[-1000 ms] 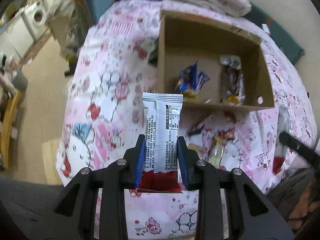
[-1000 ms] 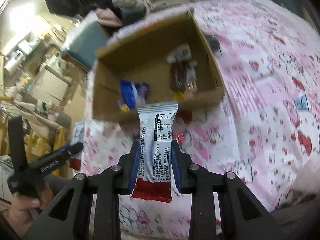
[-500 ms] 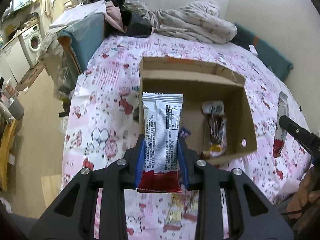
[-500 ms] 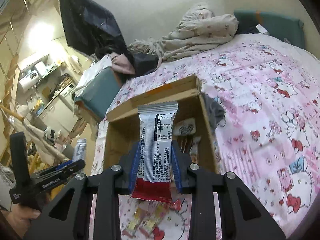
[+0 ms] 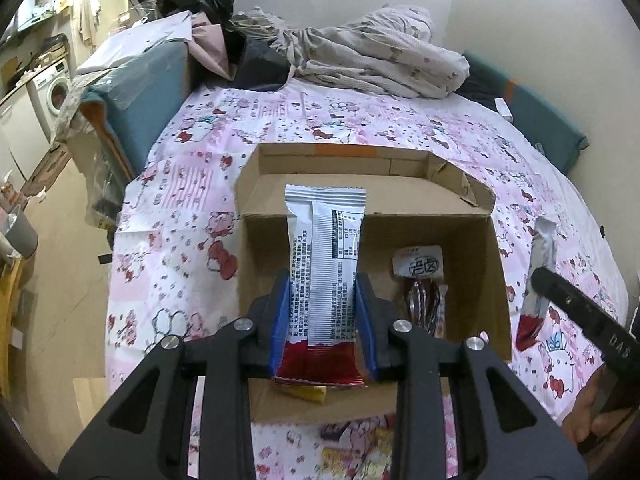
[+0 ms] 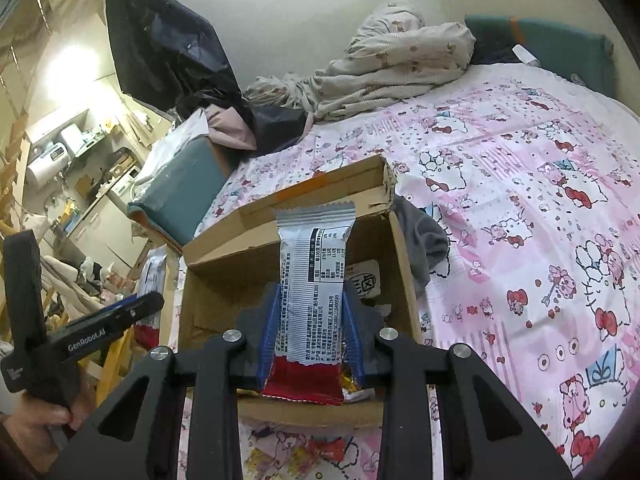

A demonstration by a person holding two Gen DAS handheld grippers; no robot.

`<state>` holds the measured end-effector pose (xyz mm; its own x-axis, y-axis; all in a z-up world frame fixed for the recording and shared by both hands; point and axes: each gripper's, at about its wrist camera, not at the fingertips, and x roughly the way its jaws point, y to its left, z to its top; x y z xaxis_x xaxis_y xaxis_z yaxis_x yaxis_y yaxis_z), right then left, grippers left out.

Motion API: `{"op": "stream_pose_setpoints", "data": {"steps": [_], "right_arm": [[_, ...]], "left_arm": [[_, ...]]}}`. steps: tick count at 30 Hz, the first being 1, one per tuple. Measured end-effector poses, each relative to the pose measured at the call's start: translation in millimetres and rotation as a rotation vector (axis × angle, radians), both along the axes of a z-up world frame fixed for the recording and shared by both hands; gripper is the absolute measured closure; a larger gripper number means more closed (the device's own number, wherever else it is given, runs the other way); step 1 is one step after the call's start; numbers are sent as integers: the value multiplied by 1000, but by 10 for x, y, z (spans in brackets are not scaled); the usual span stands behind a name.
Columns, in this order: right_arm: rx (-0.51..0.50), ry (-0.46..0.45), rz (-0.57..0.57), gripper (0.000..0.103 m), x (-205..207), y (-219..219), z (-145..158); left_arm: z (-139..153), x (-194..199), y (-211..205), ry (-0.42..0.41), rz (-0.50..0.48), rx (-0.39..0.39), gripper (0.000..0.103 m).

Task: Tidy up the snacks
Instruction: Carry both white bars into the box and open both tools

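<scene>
With both grippers poised over the open brown cardboard box (image 5: 492, 264) on the pink bedspread (image 5: 176, 216), I pinch two silver-and-red snack bar wrappers upright, ready to drop in: left gripper (image 5: 323, 312) clamps one (image 5: 324, 264), right gripper (image 6: 310, 320) the other (image 6: 312, 284).

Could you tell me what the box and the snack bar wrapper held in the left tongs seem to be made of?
The box looks like plain brown cardboard: matte, with torn flap edges. The snack bar wrapper in the left tongs seems thin silvery foil-plastic film, with crimped serrated ends.
</scene>
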<state>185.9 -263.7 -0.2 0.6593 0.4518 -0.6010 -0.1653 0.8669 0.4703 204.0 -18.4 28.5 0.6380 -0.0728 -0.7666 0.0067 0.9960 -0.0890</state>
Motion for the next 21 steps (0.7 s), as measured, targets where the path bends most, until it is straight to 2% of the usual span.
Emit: {"op": "stream_pose_setpoints", "data": {"steps": [5, 9, 13, 21], "right_arm": [[-30, 29, 3, 71, 120, 45, -106], [-59, 48, 9, 71, 208, 91, -205], [-78, 92, 23, 71, 243, 149, -319], [-132, 155, 58, 71, 251, 284, -495]], "left_arm": [[-192, 80, -99, -8, -35, 13, 76], [-300, 106, -116, -51, -67, 16, 76], [-375, 154, -76, -56, -44, 37, 76], [-432, 189, 10, -49, -2, 12, 76]]}}
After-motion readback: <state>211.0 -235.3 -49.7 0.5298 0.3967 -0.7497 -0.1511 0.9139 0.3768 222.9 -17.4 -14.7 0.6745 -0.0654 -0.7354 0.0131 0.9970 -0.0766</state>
